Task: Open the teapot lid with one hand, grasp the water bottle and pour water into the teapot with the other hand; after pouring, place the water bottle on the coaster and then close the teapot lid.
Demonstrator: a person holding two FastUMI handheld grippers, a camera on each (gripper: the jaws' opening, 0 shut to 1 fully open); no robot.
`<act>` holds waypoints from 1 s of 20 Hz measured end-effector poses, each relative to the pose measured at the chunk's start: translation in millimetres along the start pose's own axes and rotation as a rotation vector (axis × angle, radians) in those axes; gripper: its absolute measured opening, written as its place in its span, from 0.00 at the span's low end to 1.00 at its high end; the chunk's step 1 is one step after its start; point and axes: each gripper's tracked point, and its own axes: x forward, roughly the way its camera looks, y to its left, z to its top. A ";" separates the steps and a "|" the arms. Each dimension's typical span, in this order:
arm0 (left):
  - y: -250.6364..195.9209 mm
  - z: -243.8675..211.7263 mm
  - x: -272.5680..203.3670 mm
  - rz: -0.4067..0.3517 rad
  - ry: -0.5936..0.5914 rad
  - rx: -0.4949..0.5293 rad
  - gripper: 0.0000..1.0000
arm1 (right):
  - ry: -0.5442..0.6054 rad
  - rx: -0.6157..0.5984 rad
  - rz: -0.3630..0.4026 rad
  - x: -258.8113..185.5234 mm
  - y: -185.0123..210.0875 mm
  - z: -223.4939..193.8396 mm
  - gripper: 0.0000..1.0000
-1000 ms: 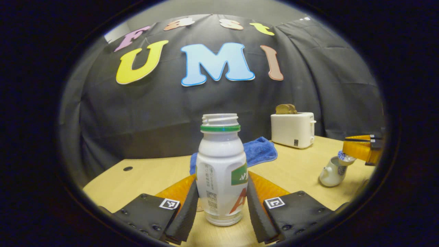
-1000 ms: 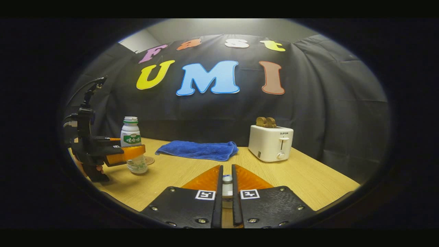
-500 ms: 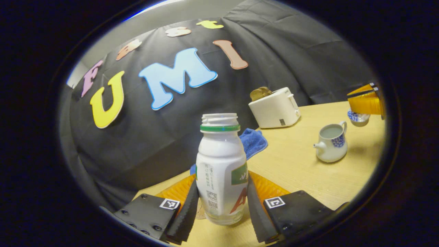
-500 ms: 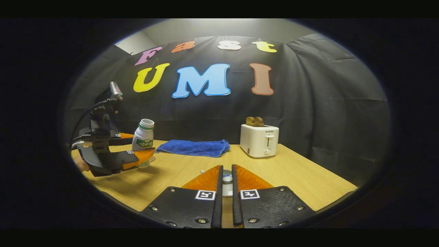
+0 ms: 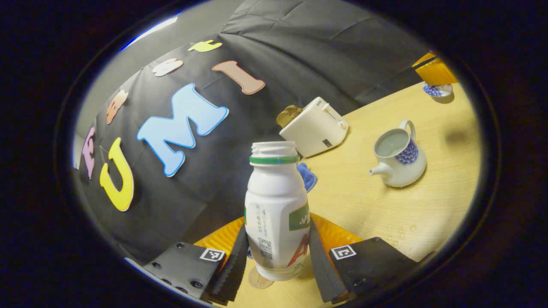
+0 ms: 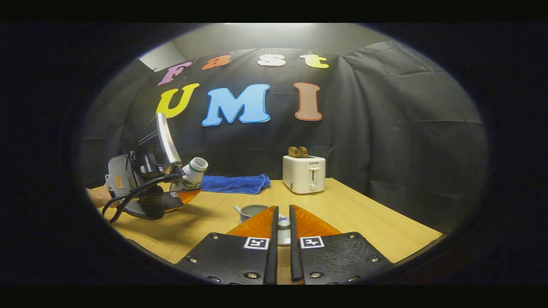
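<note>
My left gripper is shut on the white water bottle, which has a green neck ring and no cap. In the right gripper view the bottle is off the table and leans with its mouth toward the teapot. The white-and-blue teapot stands open on the table, with liquid visible inside. My right gripper is shut on the teapot lid, held beside and above the pot. A round coaster lies below the bottle.
A white toaster holding toast stands at the back of the wooden table, with a blue cloth to its left. Water drops dot the table near the teapot. A person's hand holds the left gripper.
The left gripper has lifted the bottle off the table and tipped it toward the teapot. The right gripper has stayed shut on the lid and drifted off the pot.
</note>
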 end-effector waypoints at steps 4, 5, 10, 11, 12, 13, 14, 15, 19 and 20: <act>-16.6 9.8 4.4 -0.023 -0.005 0.129 0.81 | -0.011 0.012 -0.013 -4.5 -6.7 1.8 0.12; -23.1 10.6 6.2 -0.036 -0.003 0.153 0.81 | -0.013 0.013 -0.017 -5.2 -8.8 1.8 0.12; -43.6 21.7 16.3 -0.073 -0.019 0.292 0.80 | -0.006 0.035 -0.036 -6.9 -21.1 -2.9 0.12; -45.3 24.4 17.3 -0.079 -0.021 0.322 0.75 | -0.005 0.036 -0.041 -7.6 -23.7 -4.5 0.12; -49.0 25.1 17.5 -0.086 -0.020 0.347 0.81 | -0.007 0.039 -0.046 -7.8 -26.1 -3.6 0.12; -51.6 24.2 16.4 -0.093 -0.021 0.365 0.81 | -0.007 0.044 -0.050 -7.5 -27.9 -3.6 0.12; -54.5 24.5 15.7 -0.102 -0.021 0.379 0.79 | -0.010 0.047 -0.054 -7.9 -30.1 -3.6 0.12; -55.9 24.5 17.3 -0.109 -0.022 0.388 0.77 | -0.010 0.047 -0.060 -8.2 -32.1 -5.2 0.12; -58.9 25.6 18.0 -0.118 -0.013 0.464 0.75 | -0.009 0.052 -0.065 -9.1 -36.0 -5.7 0.12; -59.1 27.7 17.6 -0.112 -0.016 0.499 0.81 | -0.012 0.054 -0.065 -9.5 -36.4 -5.3 0.12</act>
